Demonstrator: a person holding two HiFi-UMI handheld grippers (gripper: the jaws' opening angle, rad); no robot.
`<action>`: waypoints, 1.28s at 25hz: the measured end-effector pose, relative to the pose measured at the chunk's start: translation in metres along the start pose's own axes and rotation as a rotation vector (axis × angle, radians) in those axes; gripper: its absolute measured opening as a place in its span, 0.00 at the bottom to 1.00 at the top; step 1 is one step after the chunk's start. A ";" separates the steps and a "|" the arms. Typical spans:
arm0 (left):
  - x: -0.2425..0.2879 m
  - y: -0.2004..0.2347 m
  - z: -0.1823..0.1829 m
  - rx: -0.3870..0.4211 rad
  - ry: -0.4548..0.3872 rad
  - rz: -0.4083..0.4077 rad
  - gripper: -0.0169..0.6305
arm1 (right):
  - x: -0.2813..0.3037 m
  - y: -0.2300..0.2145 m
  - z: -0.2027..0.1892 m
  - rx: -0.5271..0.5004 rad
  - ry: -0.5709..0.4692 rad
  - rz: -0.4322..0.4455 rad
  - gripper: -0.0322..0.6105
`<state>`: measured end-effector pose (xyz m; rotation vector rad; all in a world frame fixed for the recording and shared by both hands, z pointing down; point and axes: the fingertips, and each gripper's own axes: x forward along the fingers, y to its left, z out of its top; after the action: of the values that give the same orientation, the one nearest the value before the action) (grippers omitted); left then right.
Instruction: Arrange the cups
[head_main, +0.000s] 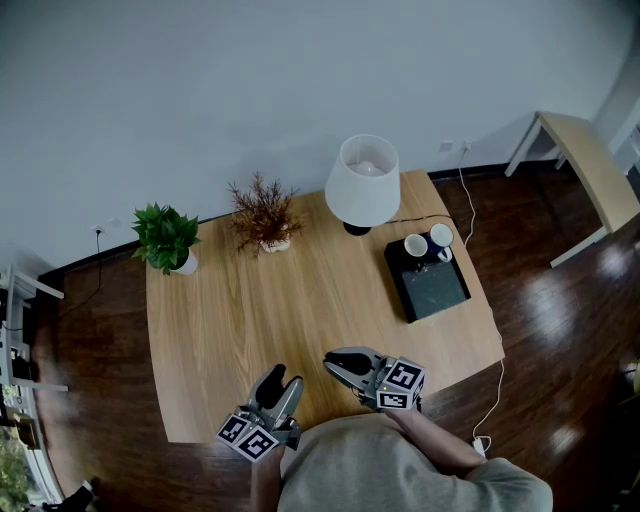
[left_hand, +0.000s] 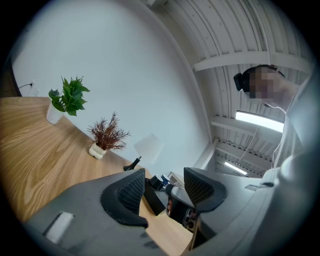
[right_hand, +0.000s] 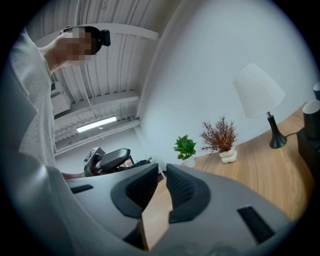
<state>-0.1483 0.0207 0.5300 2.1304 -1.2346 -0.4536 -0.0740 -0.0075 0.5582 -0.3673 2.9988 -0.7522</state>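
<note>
Two grippers hang level over the near edge of the desk (head_main: 300, 300), both empty, which I judge to be a ready pose before any reach. On the left gripper (head_main: 281, 381) the jaws stand well apart with nothing between them. On the right gripper (head_main: 332, 361) the jaws are closed almost together on nothing.

Toward the far right corner, a black tray (head_main: 440, 292) carries a white cup (head_main: 416, 245) and a dark cup (head_main: 441, 238) side by side at its far end, near the lamp (head_main: 362, 182). Both are well apart from the grippers. Arranging not yet begun, I judge.
</note>
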 end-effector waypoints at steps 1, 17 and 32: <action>0.000 0.000 0.000 0.000 0.000 0.000 0.41 | 0.000 0.000 0.000 0.000 0.000 0.000 0.12; 0.003 -0.002 -0.002 0.001 0.007 0.002 0.41 | -0.005 -0.006 0.000 -0.008 -0.003 -0.020 0.12; 0.009 -0.008 -0.007 0.009 0.030 -0.015 0.41 | -0.011 -0.012 -0.002 -0.014 0.008 -0.038 0.12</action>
<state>-0.1346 0.0180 0.5297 2.1476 -1.2073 -0.4218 -0.0611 -0.0143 0.5653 -0.4248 3.0143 -0.7375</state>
